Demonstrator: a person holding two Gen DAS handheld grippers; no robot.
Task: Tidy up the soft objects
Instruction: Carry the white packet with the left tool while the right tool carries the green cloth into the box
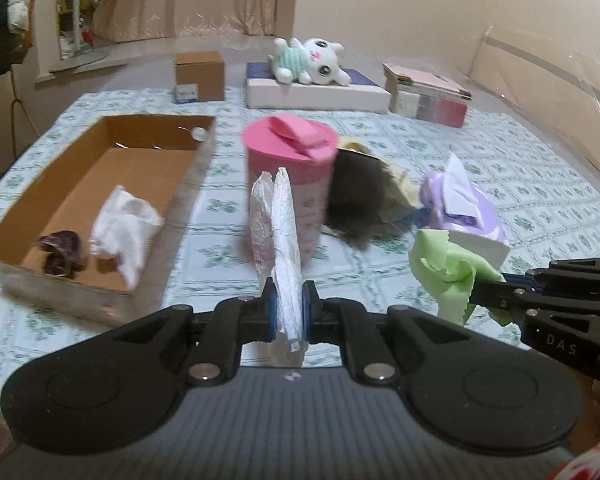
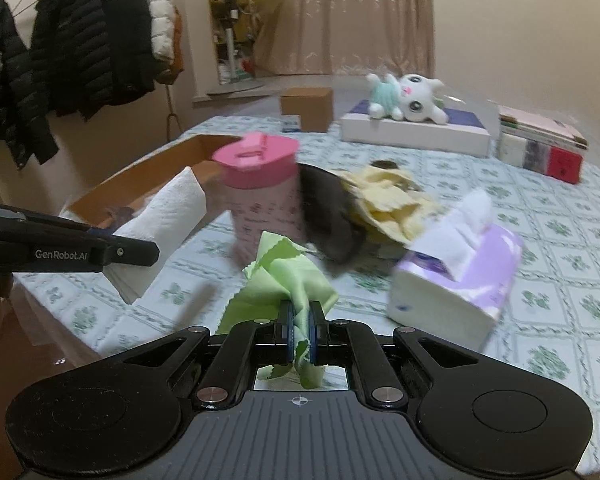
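Observation:
My left gripper (image 1: pixel 289 312) is shut on a white paper towel (image 1: pixel 282 236) that stands up between its pads, above the patterned bed. In the right wrist view the same paper towel (image 2: pixel 168 228) hangs from the left gripper (image 2: pixel 140 252) at the left edge. My right gripper (image 2: pixel 300 338) is shut on a light green cloth (image 2: pixel 288 280); in the left wrist view the green cloth (image 1: pixel 444 272) shows at the right in the right gripper (image 1: pixel 480 292). An open cardboard box (image 1: pixel 80 208) at the left holds a white cloth (image 1: pixel 124 228) and a dark purple item (image 1: pixel 60 252).
A pink lidded canister (image 1: pixel 292 172) stands mid-bed, with a dark furry item (image 1: pixel 356 196) and yellow cloth (image 2: pixel 384 200) beside it. A purple tissue pack (image 2: pixel 460 276) lies to the right. Further back lie a plush toy (image 1: pixel 312 60) on a flat white box, a small carton (image 1: pixel 199 74) and books (image 1: pixel 428 94).

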